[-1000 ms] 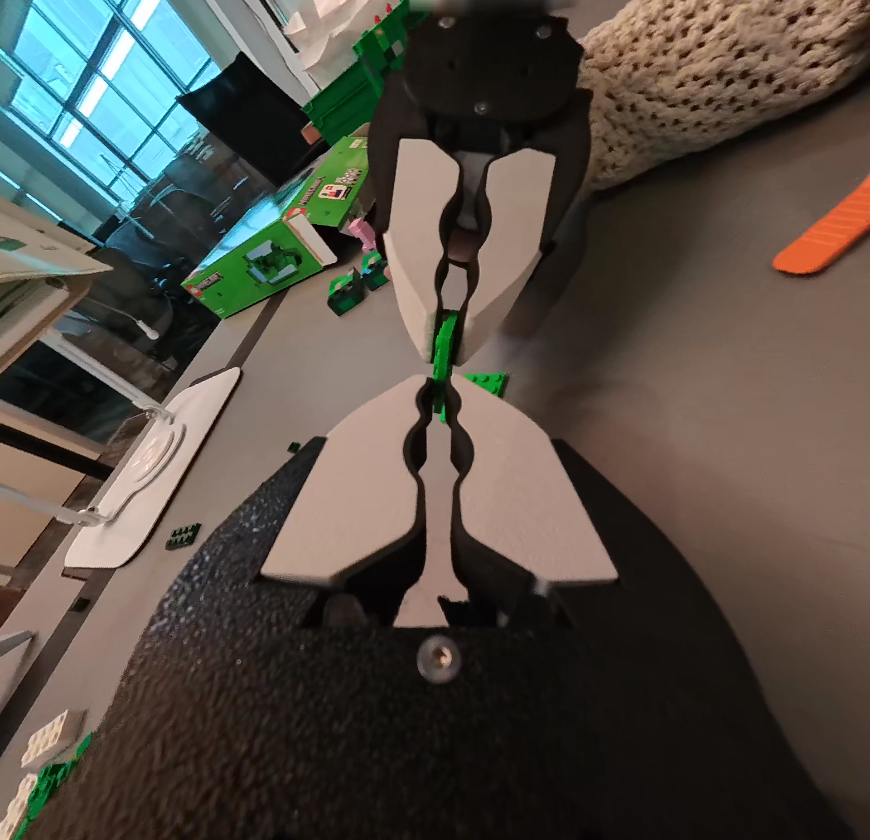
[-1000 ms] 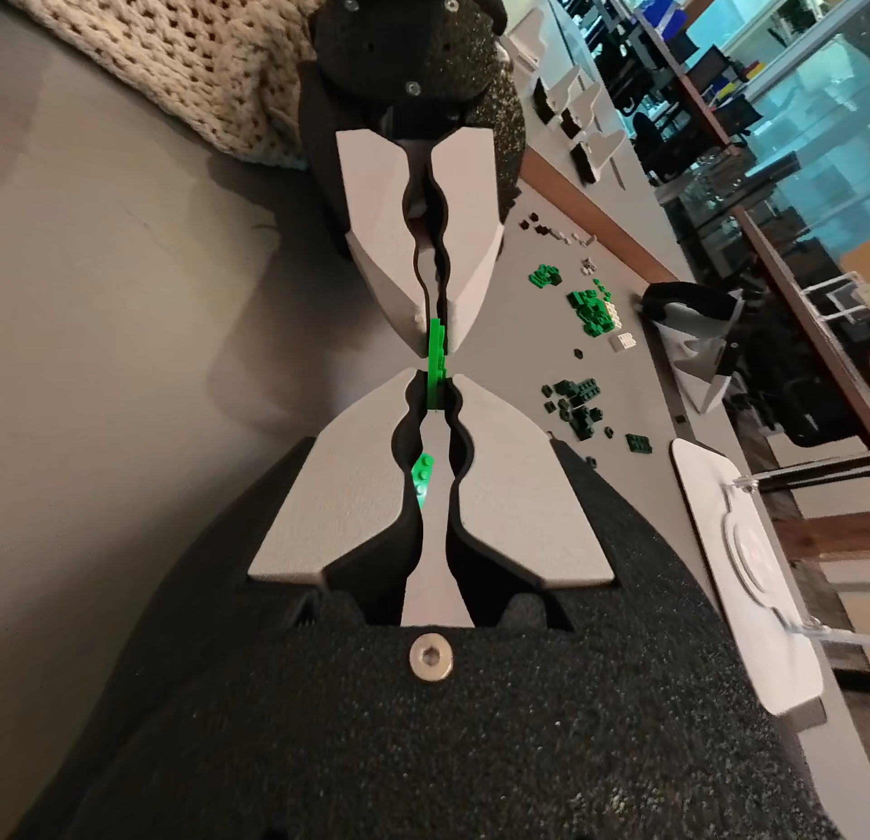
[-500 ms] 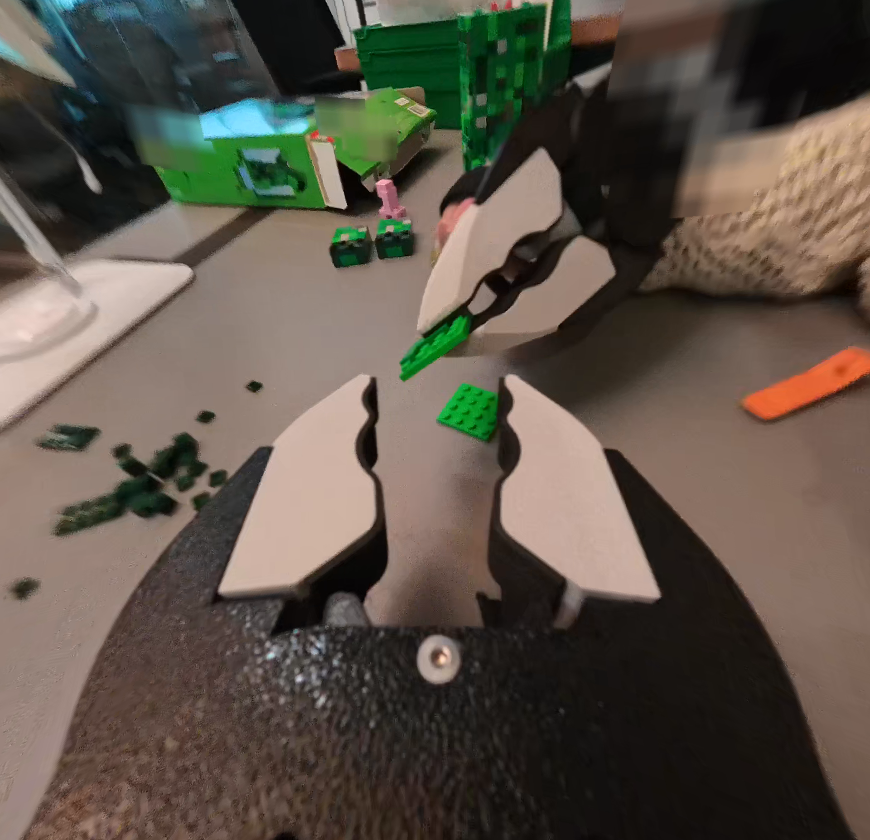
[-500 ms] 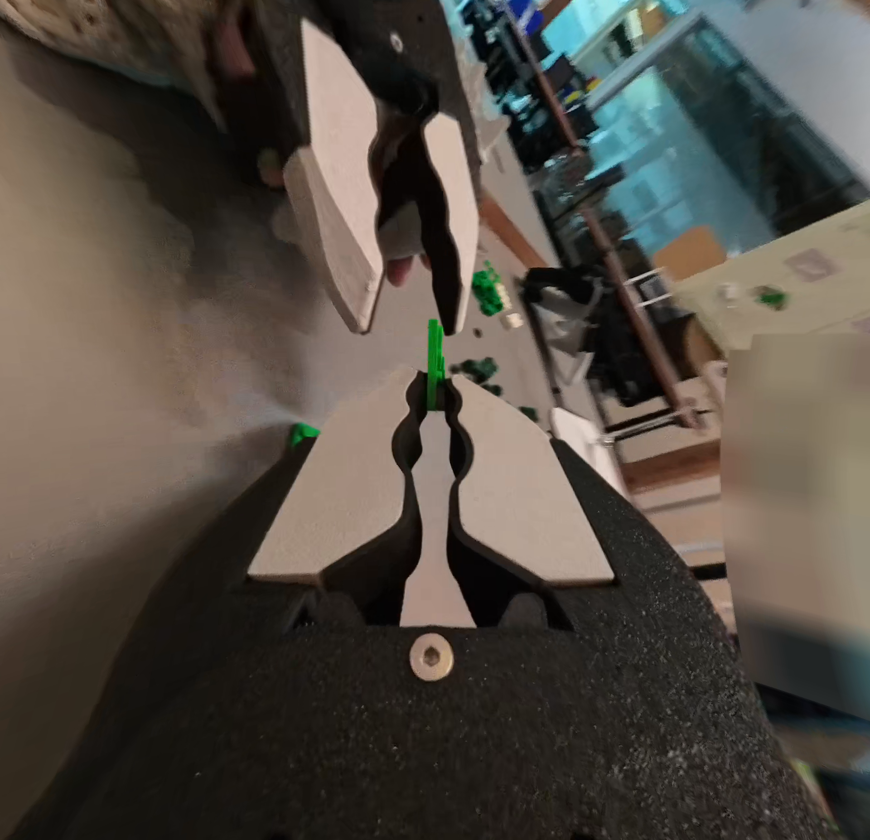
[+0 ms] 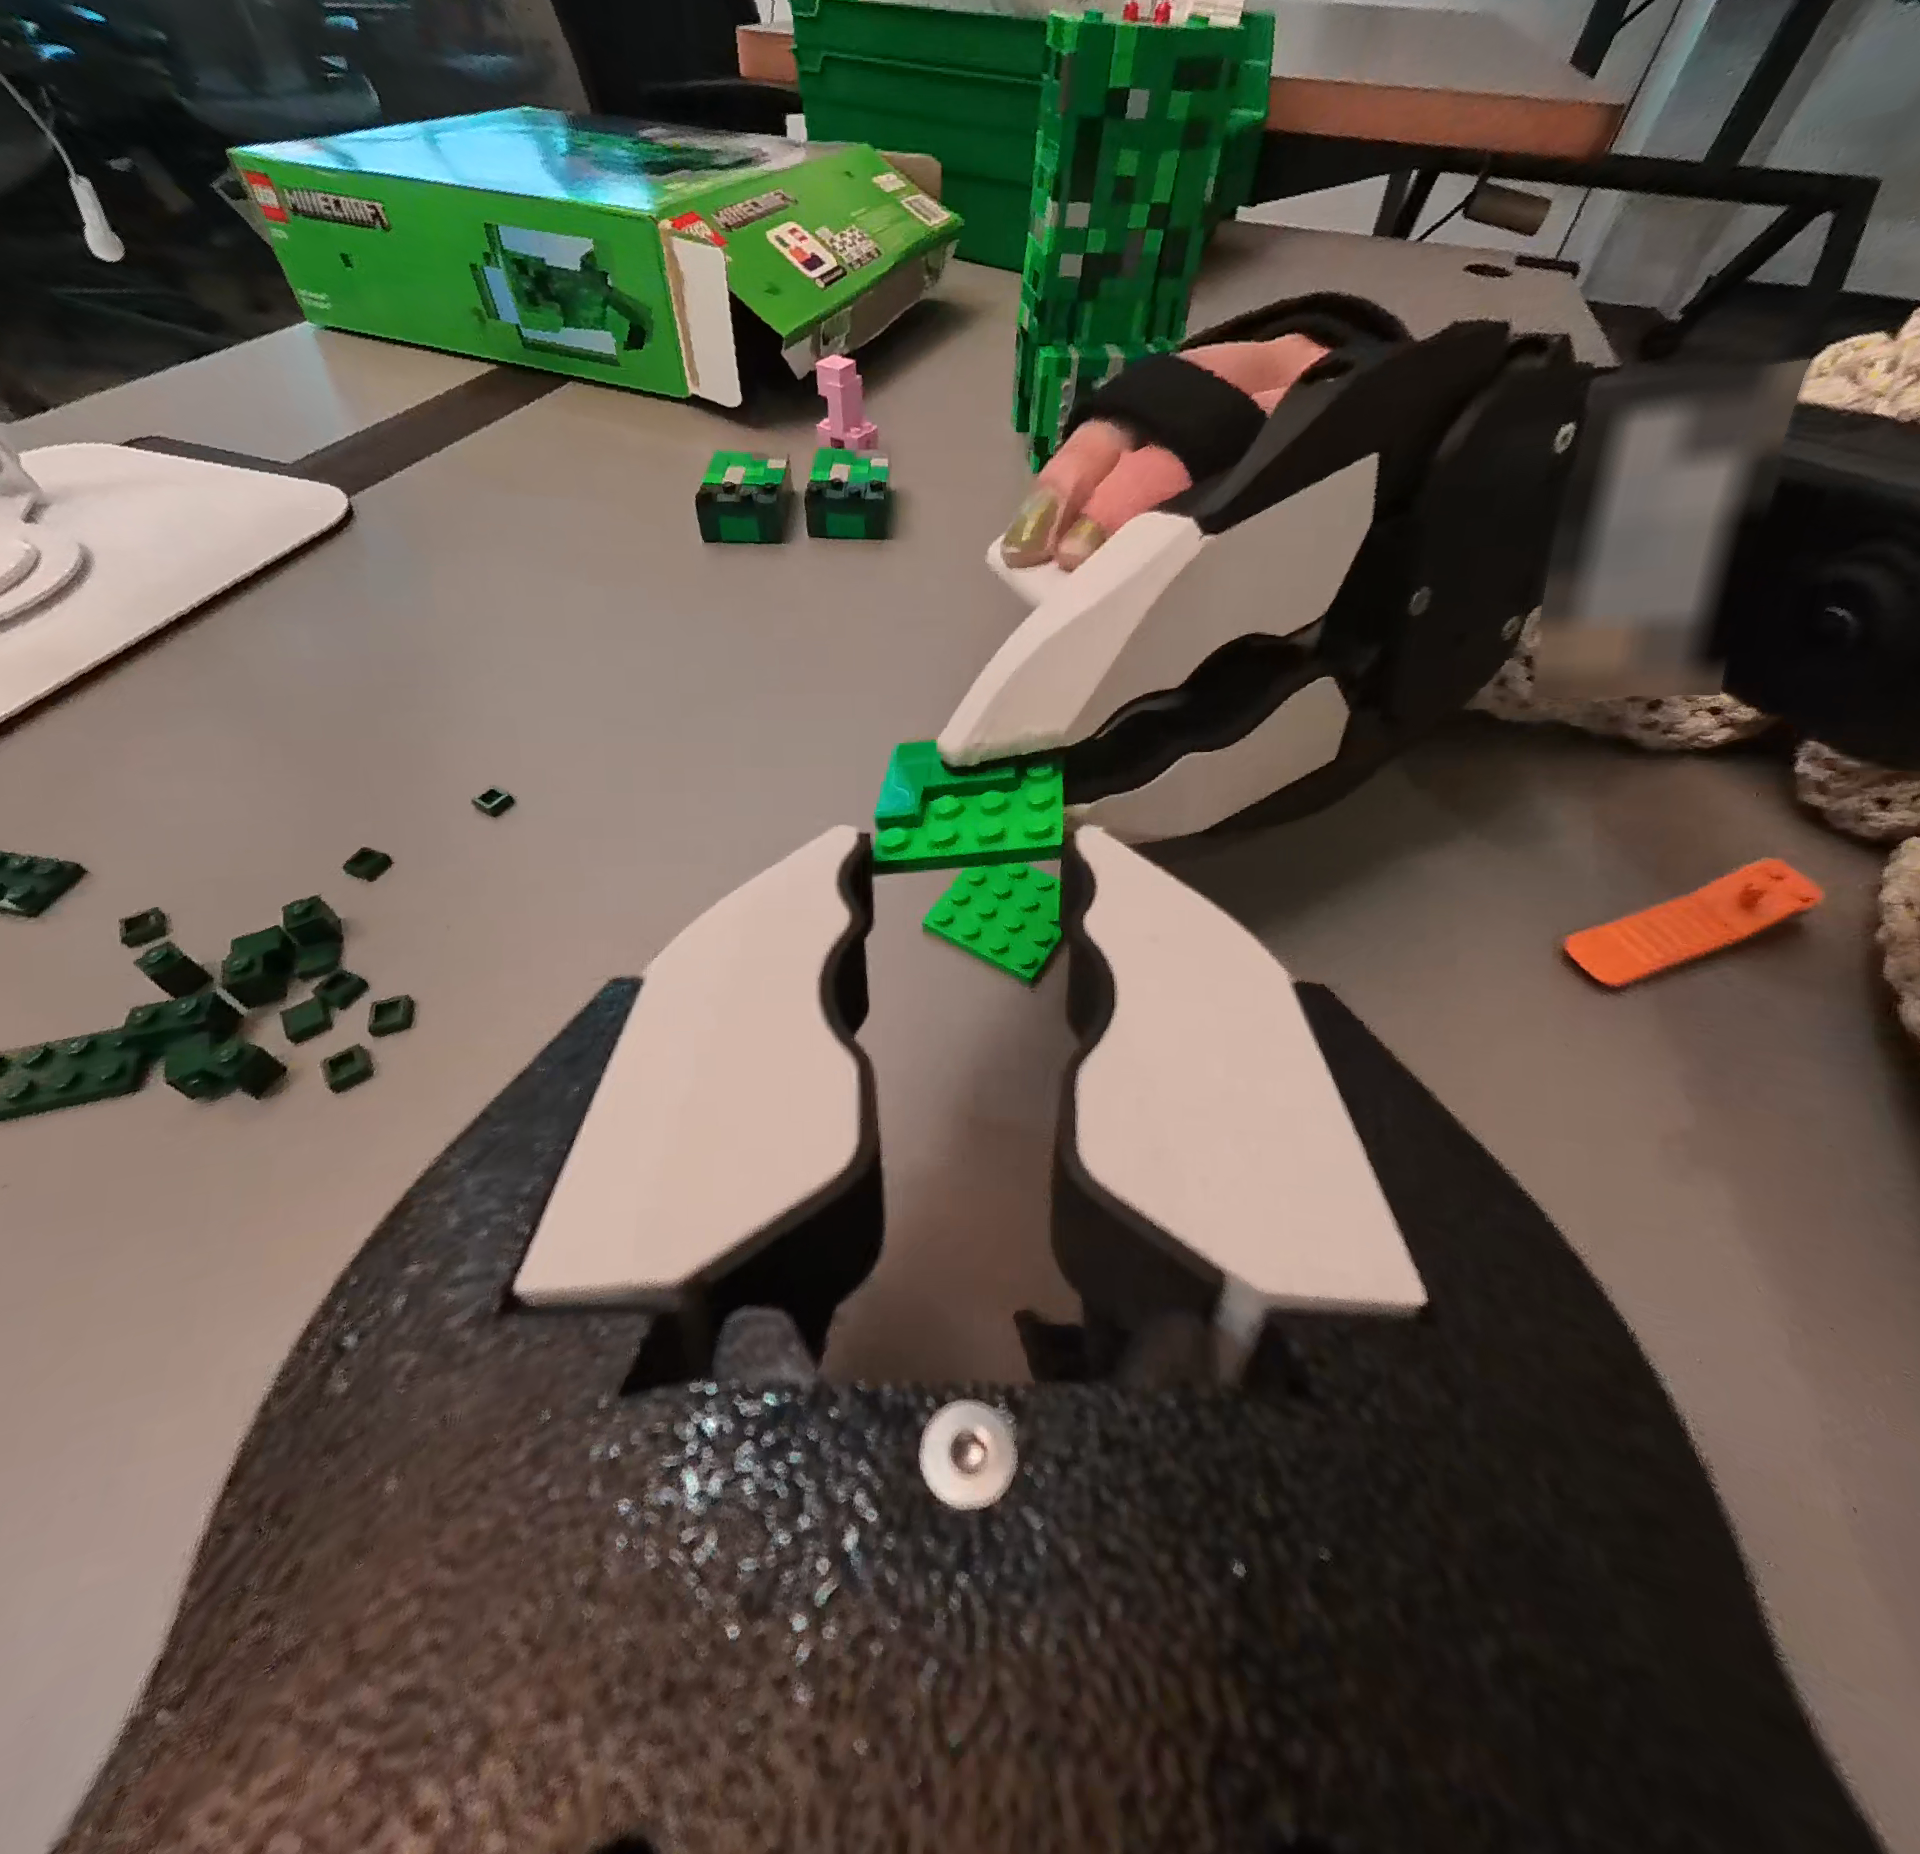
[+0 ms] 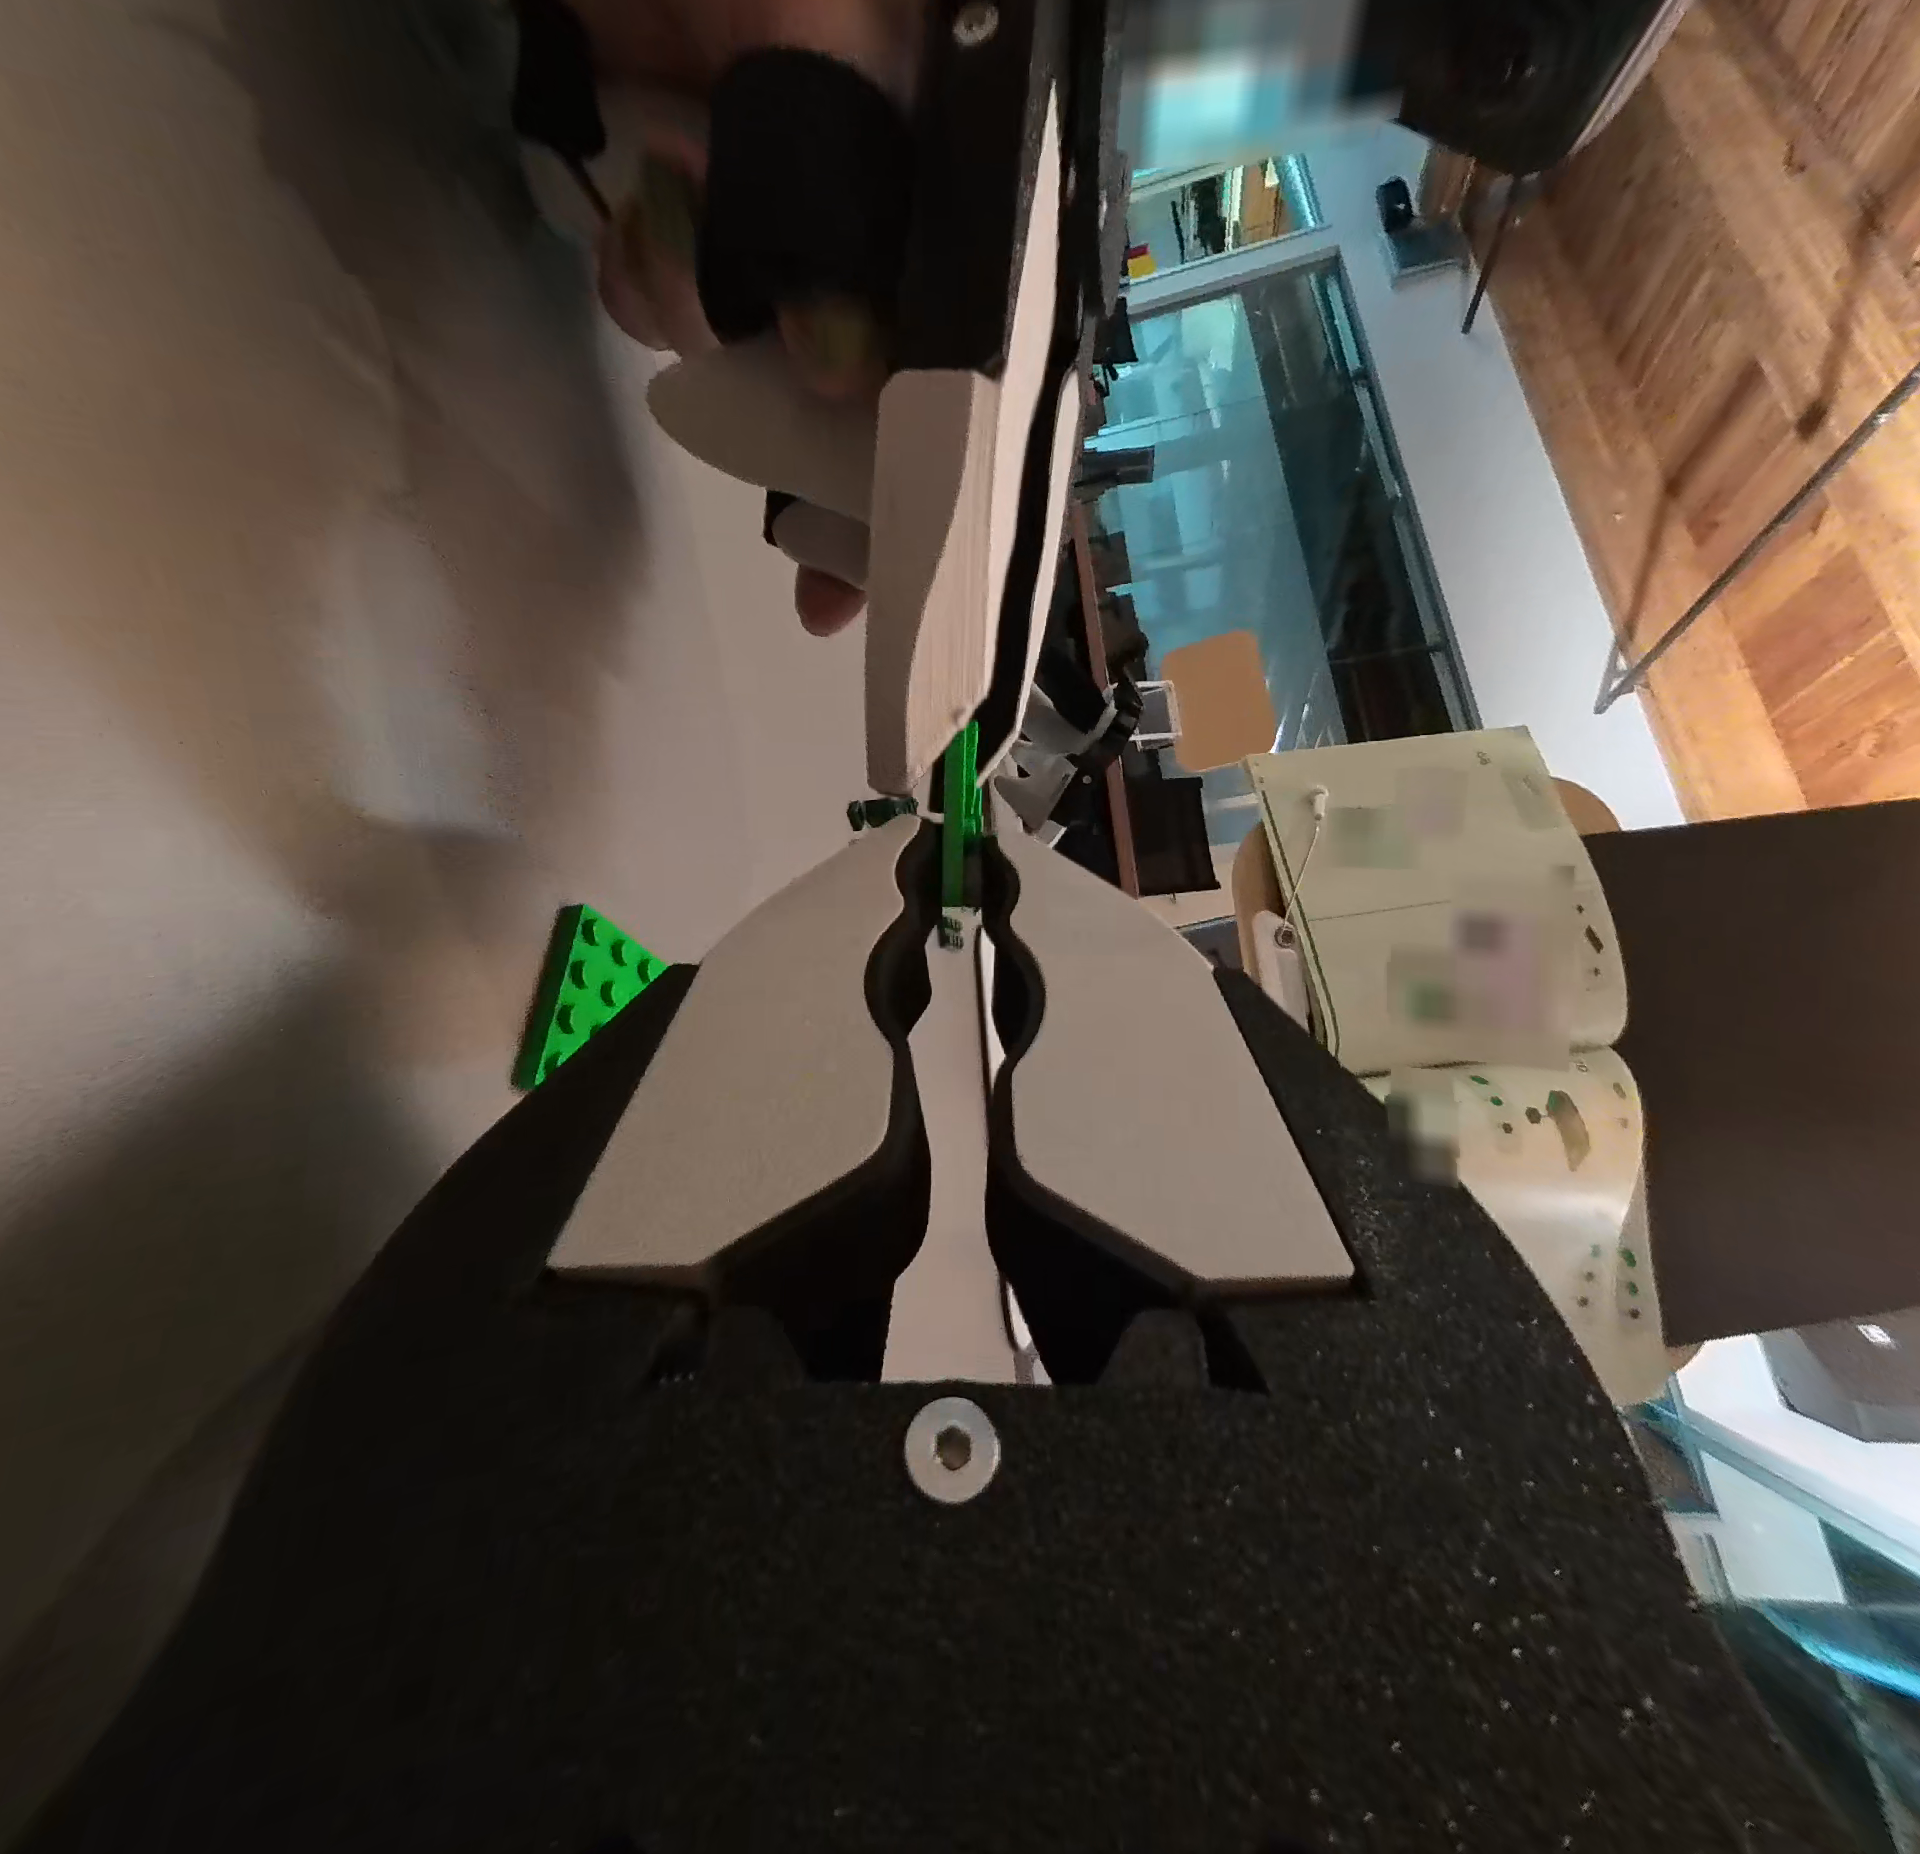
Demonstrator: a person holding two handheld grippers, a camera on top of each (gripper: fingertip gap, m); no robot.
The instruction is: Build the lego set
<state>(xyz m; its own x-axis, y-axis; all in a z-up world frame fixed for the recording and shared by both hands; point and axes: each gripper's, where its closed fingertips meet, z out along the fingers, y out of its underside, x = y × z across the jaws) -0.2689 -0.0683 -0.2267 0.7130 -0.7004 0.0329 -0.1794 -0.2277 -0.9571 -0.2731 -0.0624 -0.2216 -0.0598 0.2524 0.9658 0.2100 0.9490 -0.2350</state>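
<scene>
From the left wrist view, we see our left gripper (image 5: 966, 848) spread wide, while the right gripper (image 5: 1039, 765) pinches a green plate (image 5: 971, 812) above a loose plate (image 5: 997, 921) on the table (image 5: 1455, 1129). From the right wrist view, our right gripper (image 6: 961, 848) clamps the green plate (image 6: 961, 817) edge-on.

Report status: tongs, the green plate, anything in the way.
Left tongs open, empty. Right tongs shut on green plate stack, held above table. Second green plate lies loose just beneath. Orange separator off to the side.
</scene>
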